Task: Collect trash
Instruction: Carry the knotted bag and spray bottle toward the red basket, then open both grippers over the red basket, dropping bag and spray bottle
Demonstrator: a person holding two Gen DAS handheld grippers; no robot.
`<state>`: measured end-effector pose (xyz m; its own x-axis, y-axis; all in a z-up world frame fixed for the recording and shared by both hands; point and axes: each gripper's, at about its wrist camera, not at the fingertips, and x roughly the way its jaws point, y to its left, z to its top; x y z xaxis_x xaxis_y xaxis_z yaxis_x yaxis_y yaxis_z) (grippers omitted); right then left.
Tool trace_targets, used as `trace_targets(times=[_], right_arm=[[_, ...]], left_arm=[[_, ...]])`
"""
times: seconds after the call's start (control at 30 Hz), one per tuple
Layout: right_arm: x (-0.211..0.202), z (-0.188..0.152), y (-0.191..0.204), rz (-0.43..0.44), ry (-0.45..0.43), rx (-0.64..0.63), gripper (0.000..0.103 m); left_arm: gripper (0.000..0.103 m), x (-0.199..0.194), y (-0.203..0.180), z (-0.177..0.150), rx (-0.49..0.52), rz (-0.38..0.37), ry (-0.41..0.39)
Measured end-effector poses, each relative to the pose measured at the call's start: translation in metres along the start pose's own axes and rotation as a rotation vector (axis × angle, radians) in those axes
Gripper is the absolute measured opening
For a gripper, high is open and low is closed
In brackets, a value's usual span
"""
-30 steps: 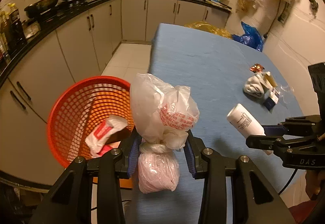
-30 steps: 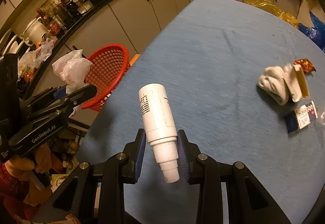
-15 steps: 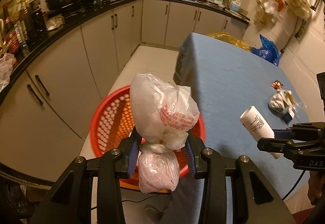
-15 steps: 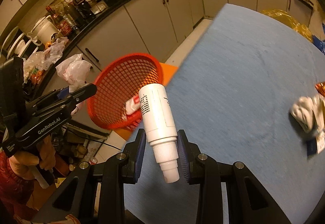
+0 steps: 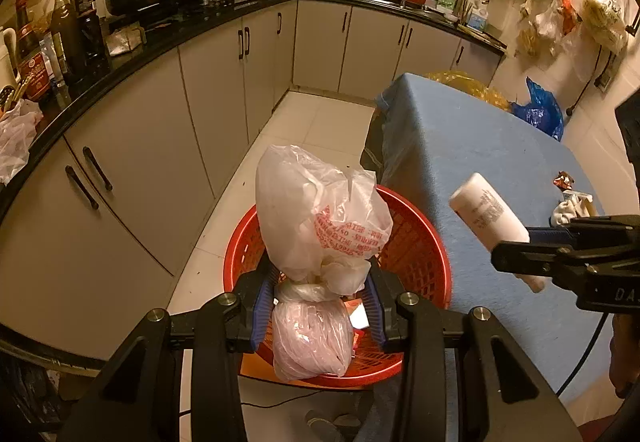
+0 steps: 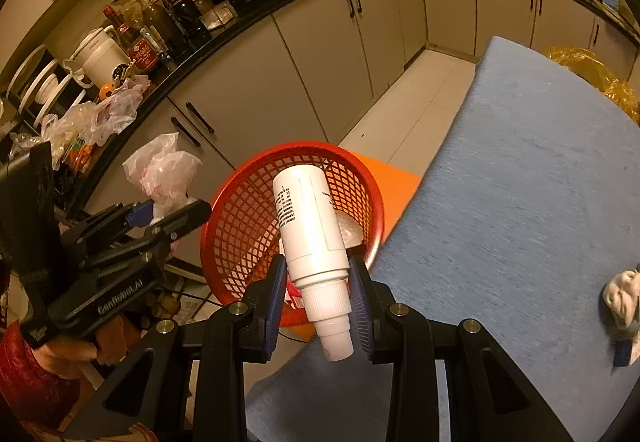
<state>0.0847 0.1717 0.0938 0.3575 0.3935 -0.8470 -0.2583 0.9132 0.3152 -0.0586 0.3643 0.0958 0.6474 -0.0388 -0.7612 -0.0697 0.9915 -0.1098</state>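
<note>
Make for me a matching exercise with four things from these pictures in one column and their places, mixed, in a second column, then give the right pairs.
Things:
1. knotted white plastic bag
2. white cylindrical plastic bottle
3. round red mesh basket
4. crumpled white cloth

Places:
A. on the floor beside the table
B. in the left tongs
C. on the blue tablecloth
D. in the right tongs

Pairs: 1-B, 2-D, 3-A, 4-C

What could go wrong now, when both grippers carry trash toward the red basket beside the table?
1. The white bottle is held only near its narrow cap end by the right gripper; its heavy body could pivot and slip out.
2. The plastic bag in the left gripper is pinched at its knot; it might snag on the fingers when released.
3. Both grippers approach the red basket together, so they could collide or tip it.
</note>
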Motion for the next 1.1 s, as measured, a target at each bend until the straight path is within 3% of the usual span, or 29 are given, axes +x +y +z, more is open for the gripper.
trace_targets(times=[1.1], right_arm=[[0.045, 0.035, -0.007, 0.000, 0.050, 0.056, 0.034]], left_arm=[[0.038, 0.033, 0.002, 0.013, 0.008, 0.009, 0.035]])
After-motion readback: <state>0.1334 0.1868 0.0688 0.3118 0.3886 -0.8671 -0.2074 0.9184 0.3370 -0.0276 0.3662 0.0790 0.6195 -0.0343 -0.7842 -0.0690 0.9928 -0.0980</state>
